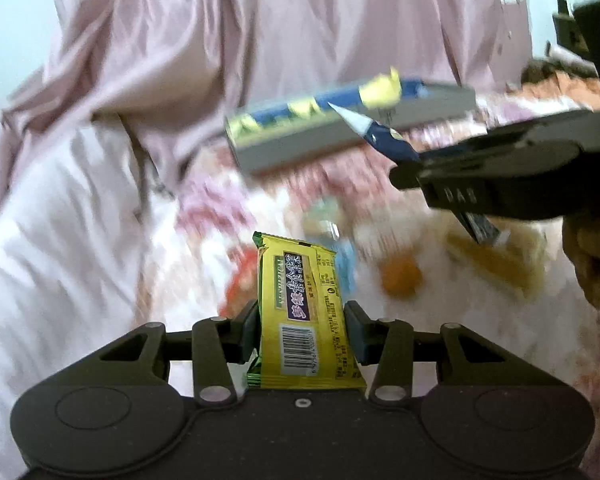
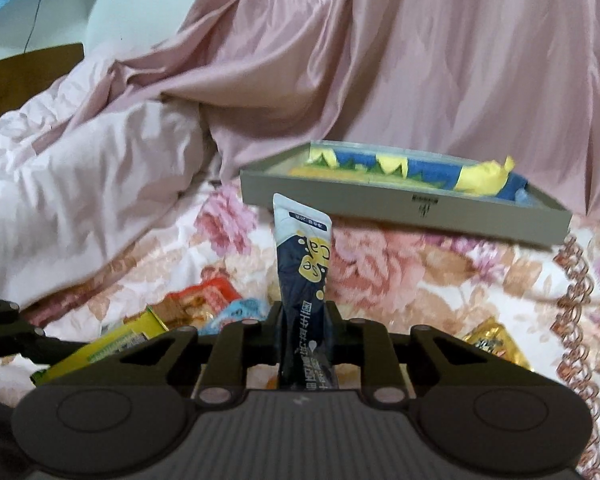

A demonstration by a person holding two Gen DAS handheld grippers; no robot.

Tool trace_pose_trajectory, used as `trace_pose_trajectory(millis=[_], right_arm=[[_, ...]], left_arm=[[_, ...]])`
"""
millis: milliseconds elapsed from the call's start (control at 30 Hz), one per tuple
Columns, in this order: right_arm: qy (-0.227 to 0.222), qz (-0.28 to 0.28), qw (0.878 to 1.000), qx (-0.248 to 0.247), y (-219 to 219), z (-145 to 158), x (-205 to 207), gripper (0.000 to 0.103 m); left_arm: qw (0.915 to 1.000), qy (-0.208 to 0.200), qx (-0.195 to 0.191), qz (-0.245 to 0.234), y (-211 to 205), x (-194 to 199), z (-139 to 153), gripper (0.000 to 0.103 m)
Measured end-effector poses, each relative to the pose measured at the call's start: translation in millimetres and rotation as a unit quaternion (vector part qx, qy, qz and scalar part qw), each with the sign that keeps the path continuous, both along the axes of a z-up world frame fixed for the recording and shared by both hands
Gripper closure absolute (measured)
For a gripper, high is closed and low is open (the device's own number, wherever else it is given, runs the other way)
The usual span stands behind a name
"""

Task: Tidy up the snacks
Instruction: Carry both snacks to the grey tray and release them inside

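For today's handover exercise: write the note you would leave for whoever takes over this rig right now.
Left gripper: shut on a yellow snack bar.
Right gripper: shut on a dark blue stick sachet.
Grey tray, with yellow and blue packaging inside, lies ahead on the floral bedspread.
Done: both items lifted.
Left: put both in the tray, then the loose packets, such as the orange packet and the gold packet.

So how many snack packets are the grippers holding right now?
2: a yellow packet clamped in the left gripper, and a dark blue stick pack in the right gripper. More lie loose on the bedspread.
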State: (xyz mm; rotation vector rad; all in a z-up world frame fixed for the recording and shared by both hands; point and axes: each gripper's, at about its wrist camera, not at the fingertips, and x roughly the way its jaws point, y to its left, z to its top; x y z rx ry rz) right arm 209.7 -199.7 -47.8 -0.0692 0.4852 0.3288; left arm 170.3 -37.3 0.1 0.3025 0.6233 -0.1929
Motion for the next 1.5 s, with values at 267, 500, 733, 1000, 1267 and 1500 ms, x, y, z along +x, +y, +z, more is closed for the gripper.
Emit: trace_pose_trajectory(millis=[267,500,733,1000,1267,1500], right_arm=[[-0.079,-0.004,0.997,-0.003,-16.5,44.9,20.3,0.081],[-0.127,-0.037,0.991,0.018,-54.9,65.1,74.3,0.081],[-0.144,-0.083,0.982,0.087,-97.9,54.9,129.4,0.081],[-0.110,-0.095,0.980,0.132,-128.5,27.4,174.5,0.080],[-0.061,-0.087,0.985,0.137,-130.5,2.3,203.4,0.080],[-0.046,-0.087,0.984,0.148,-131.7,-2.0,202.6,0.073]], left_arm=[[0.9923,-0.100,-0.070,0.022,-19.1,50.6,50.1,0.056],[0.9803,-0.142,-0.126,0.053,-48.9,125.0,68.2,0.056],[0.9759,-0.119,-0.165,0.078,-68.3,204.5,59.7,0.056],[0.9705,-0.059,-0.206,0.112,-73.8,272.2,30.1,0.056],[0.9725,-0.027,-0.195,0.124,-76.9,283.0,-0.5,0.055],[0.9663,-0.032,-0.211,0.143,-72.7,275.7,8.8,0.035]])
